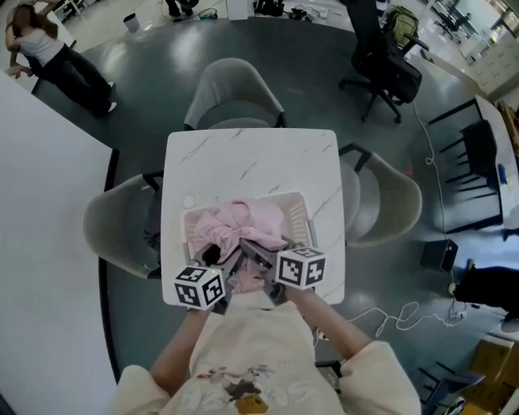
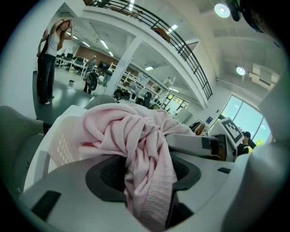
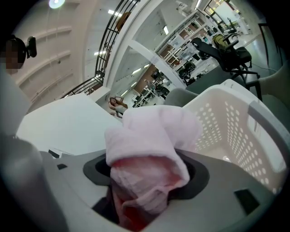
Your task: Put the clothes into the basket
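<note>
Over the basket (image 1: 298, 212) on the desk (image 1: 243, 158), left tongs (image 1: 220, 263) and right tongs (image 1: 258, 250) each clamp bunched folds of the pink garment (image 1: 243, 225).

This is an open-plan office: swivel chair (image 1: 383, 66), desk rows (image 1: 458, 20).

No readable text anywhere from where I'm sitting. The left marker cube (image 1: 200, 286) and right marker cube (image 1: 301, 267), just on the near side of the basket (image 1: 298, 214), only show black-and-white square patterns, no letters or digits.
</note>
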The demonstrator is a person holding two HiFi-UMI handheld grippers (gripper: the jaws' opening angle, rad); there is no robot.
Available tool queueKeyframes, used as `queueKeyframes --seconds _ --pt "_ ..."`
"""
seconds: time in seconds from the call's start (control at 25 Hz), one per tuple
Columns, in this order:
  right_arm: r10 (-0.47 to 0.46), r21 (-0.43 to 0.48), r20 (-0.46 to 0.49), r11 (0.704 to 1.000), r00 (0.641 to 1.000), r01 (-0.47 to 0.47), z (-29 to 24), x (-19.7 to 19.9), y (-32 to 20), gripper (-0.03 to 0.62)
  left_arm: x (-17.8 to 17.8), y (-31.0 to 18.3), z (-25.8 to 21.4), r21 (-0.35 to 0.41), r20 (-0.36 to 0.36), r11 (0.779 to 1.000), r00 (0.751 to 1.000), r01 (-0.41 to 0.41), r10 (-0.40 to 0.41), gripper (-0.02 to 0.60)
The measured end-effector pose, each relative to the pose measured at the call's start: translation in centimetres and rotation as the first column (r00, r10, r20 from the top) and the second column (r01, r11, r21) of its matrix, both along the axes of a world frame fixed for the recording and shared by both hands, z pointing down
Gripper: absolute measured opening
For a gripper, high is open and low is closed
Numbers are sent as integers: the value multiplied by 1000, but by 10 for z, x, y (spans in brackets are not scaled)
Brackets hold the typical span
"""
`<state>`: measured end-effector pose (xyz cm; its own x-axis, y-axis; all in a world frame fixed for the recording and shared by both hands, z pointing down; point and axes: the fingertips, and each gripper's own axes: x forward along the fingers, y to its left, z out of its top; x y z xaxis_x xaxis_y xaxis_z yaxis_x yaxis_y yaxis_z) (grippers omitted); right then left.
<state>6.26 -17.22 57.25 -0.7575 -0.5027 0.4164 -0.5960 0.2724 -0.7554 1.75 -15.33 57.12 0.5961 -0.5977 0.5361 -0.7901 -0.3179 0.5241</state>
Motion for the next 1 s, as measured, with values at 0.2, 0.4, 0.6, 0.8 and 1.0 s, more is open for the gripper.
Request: queueKeyframes --seconds 0.2,0.4,0.6,0.8,1.0 --pt "5 -49 -9 999 1000 -5 20 -1 -1 318 -1 -1 19 -48 -1 999 1000 2 -2 244" --pt "10 -88 -21 996 1000 -12 36 3 -5 318 1 -6 34 -77 4 997 1000 3 -3 244" --pt "18 -120 -40 993 999 -23 51 5 -8 318 2 -9 48 -102 15 995 1000 3 -2 244" --pt "29 -157 -54 987 998 -37 65 6 -10 318 2 -9 63 -133 33 991 999 11 -7 244" --pt "31 -168 -69 985 997 -42 72 5 -15 318 1 -13 72 -147 40 989 999 21 -16 244"
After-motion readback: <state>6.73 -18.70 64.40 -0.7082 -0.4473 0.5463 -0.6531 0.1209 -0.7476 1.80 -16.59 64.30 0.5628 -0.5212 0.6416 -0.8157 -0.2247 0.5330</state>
